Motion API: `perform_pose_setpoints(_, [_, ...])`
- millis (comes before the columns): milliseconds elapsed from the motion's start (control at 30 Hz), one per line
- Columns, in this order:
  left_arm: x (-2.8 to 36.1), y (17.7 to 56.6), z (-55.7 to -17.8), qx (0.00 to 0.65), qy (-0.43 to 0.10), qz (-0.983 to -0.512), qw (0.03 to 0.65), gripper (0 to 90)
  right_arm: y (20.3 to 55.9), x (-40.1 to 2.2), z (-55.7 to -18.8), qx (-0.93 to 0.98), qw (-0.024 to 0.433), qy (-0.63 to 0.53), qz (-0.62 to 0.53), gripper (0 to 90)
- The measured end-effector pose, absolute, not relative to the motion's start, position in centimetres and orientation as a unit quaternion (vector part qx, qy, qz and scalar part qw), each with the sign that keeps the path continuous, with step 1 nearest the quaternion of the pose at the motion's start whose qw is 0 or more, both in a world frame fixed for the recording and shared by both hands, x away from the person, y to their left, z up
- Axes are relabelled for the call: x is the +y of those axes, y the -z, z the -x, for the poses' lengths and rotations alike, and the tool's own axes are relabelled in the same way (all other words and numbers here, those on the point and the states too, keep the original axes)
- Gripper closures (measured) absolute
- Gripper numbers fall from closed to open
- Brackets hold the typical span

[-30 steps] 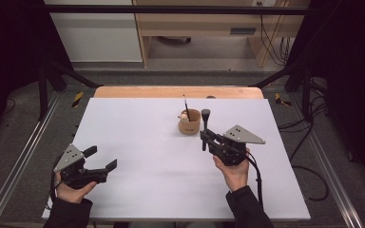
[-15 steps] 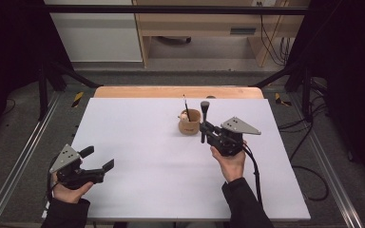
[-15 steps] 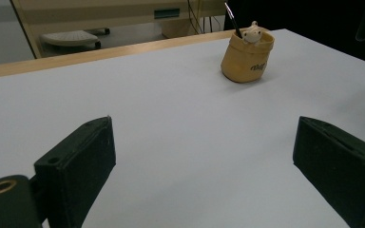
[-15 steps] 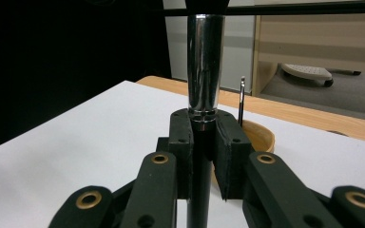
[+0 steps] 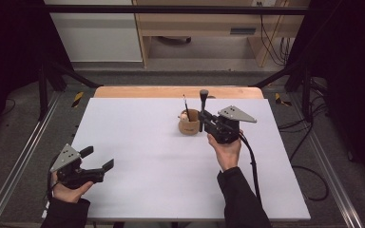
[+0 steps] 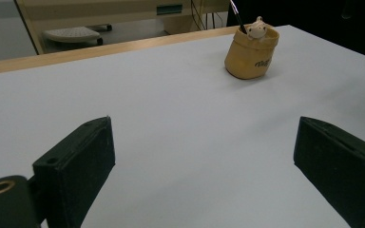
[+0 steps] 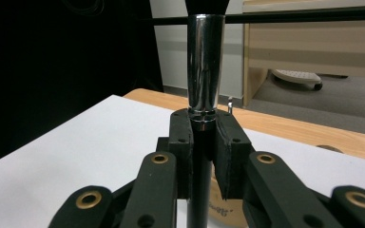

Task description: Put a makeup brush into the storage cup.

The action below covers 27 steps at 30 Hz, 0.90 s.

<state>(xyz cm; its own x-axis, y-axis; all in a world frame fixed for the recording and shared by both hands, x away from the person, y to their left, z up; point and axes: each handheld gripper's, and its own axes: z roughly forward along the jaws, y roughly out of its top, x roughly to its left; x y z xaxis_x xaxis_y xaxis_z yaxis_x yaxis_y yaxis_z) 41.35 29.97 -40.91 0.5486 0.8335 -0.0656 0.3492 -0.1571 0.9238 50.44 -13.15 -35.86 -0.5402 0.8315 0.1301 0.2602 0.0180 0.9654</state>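
A tan cup (image 5: pixel 189 124) (image 6: pixel 251 54) with a small animal figure on its rim stands on the white table top (image 5: pixel 138 161), and a thin black brush (image 5: pixel 186 105) pokes out of it. My right gripper (image 5: pixel 202 117) (image 7: pixel 203 137) is just right of the cup, shut on the black handle of a thick brush (image 5: pixel 203 97) (image 7: pixel 205 71) with a silver ferrule, which it holds upright. The cup's top (image 7: pixel 223 204) shows just below and behind the jaws. My left gripper (image 5: pixel 97 158) (image 6: pixel 204 161) rests low at the table's near left, open, with nothing between its jaws.
A wooden strip (image 5: pixel 171 91) runs along the table's far edge. Metal rails (image 5: pixel 19 161) flank the table, and cables (image 5: pixel 313 156) lie on the floor at the right. A wooden bench (image 5: pixel 204 28) stands beyond the table.
My right gripper has carried the thick brush away from the person, toward the far side, and now stands right beside the cup. The left gripper has kept still.
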Motion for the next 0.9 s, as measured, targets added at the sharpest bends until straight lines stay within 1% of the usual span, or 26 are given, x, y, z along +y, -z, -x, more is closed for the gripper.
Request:
perform_pose_setpoints(300, [29.9,41.1,-41.5,0.410,-0.241,-0.725,0.499,5.9,36.2,-13.4,-52.5,0.655,0.256,-0.566,-0.430,79.3])
perform_pose_setpoints(900, [29.7,41.3,-41.6,0.409,-0.239,-0.727,0.496,5.9,37.0,-12.2,-55.7,0.653,0.262,-0.550,-0.449,79.3])
